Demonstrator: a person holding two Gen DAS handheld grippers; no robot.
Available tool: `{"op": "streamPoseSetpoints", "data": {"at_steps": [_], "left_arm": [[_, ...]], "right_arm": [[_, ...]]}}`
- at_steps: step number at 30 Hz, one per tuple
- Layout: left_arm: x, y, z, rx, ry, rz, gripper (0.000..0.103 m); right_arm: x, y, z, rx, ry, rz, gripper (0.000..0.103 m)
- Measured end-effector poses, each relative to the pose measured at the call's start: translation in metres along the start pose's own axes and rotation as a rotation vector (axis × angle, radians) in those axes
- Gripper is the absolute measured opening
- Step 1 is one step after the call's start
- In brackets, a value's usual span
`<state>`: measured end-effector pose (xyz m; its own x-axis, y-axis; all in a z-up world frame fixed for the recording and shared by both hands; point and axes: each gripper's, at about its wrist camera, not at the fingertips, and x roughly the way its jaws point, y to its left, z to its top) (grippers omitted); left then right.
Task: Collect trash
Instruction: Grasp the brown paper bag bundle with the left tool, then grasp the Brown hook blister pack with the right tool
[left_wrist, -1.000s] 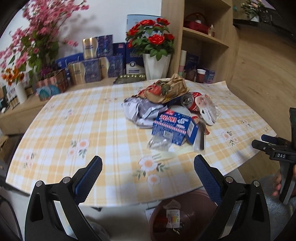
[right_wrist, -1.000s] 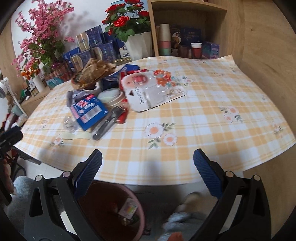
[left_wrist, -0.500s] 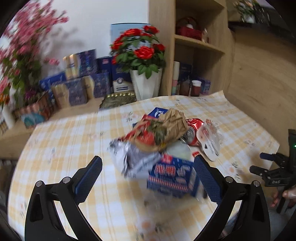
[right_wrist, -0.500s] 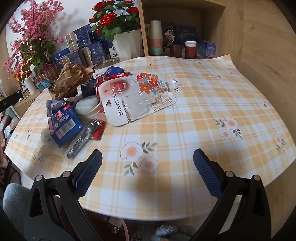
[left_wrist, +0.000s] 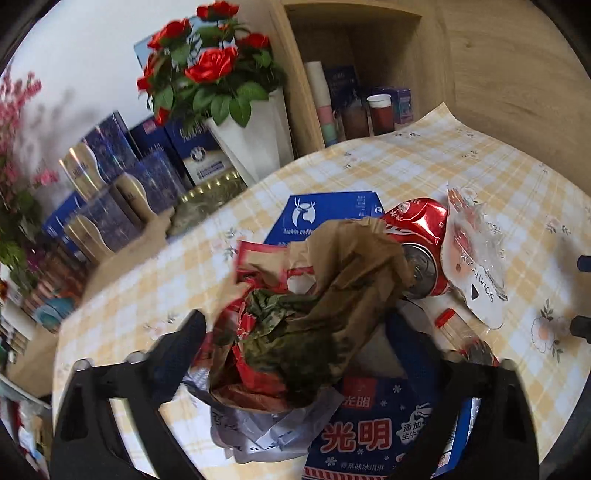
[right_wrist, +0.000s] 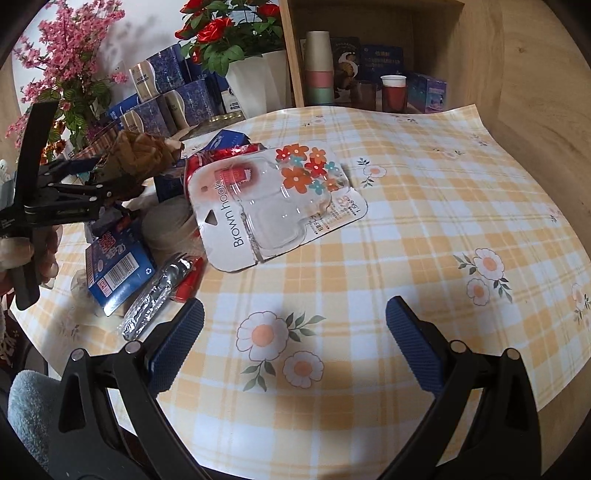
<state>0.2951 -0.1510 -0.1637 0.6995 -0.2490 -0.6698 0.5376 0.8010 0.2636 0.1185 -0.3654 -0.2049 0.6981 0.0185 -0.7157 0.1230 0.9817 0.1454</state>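
The left gripper (left_wrist: 295, 332) sits low over the trash heap, its jaws closing around a crumpled brown paper bag (left_wrist: 343, 280) that lies between the blue pads; whether the pads already press on the paper cannot be told, since the bag bulges over both of them. The left wrist view alone shows what lies under and around the bag: a crushed red soda can (left_wrist: 417, 240) just behind it, a blue coffee box (left_wrist: 325, 214) farther back, a blue ice-cream carton (left_wrist: 373, 435) and a crumpled silver wrapper (left_wrist: 258, 424) below.

The right wrist view gives the side of it: the left gripper (right_wrist: 107, 181) reaches in from the left edge, a hand (right_wrist: 40, 254) on its handle, the brown bag at its tip. This view also shows the hook blister pack (right_wrist: 273, 203) lying flat and face up beside the heap, a silver foil sachet (right_wrist: 159, 295) near the table edge, and the bare checked tablecloth (right_wrist: 424, 229) to the right.

The right gripper (right_wrist: 295, 332) hangs over the cloth with its jaws wide apart and nothing between them; a grey sleeve (right_wrist: 26, 402) shows at the lower left.
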Motion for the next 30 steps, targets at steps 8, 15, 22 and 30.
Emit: {"op": "streamPoseSetpoints", "data": {"at_steps": [8,15,22,30], "left_arm": [[-0.027,0.011,-0.010,-0.020,-0.038,-0.009,0.052],[-0.067,0.025,-0.011,-0.073,-0.099,0.000,0.052],[-0.103,0.039,-0.023,-0.143,-0.128,0.003,0.052],[-0.139,0.053,-0.057,-0.248,-0.130,-0.026,0.052]], "right_arm": [[-0.015,0.002,0.007,-0.003,-0.030,-0.013,0.097],[-0.030,0.005,0.005,0.012,-0.044,-0.007,0.097],[-0.041,0.011,0.001,-0.002,-0.044,-0.002,0.097],[-0.040,0.014,0.005,-0.095,-0.029,-0.026,0.097]]}}
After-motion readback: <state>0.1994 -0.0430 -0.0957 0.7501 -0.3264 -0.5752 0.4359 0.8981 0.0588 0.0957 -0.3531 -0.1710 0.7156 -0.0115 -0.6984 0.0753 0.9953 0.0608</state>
